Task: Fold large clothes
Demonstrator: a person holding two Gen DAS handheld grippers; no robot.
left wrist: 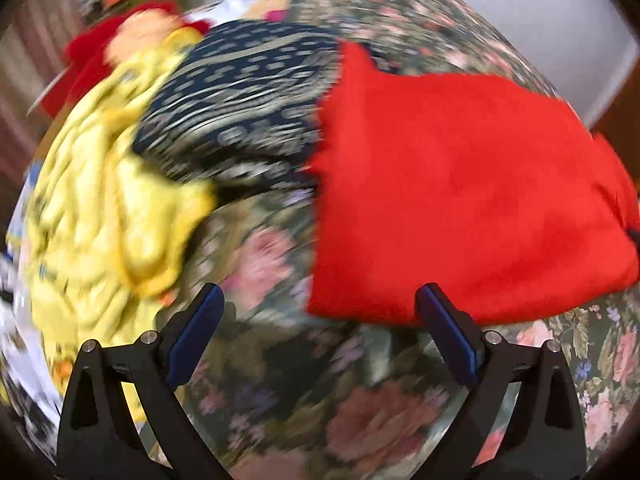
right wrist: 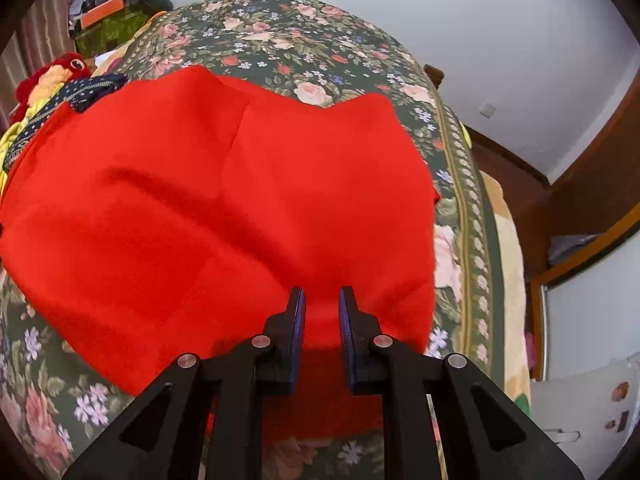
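Observation:
A large red garment lies folded on the floral bedspread; it fills most of the right wrist view. My left gripper is open and empty above the bedspread, its right finger at the garment's near edge. My right gripper is nearly closed on the near edge of the red garment, with red cloth between its blue pads.
A yellow garment and a dark blue patterned garment lie heaped to the left. A red plush toy sits at the far left. The bed's right edge drops toward a wooden wall panel and floor.

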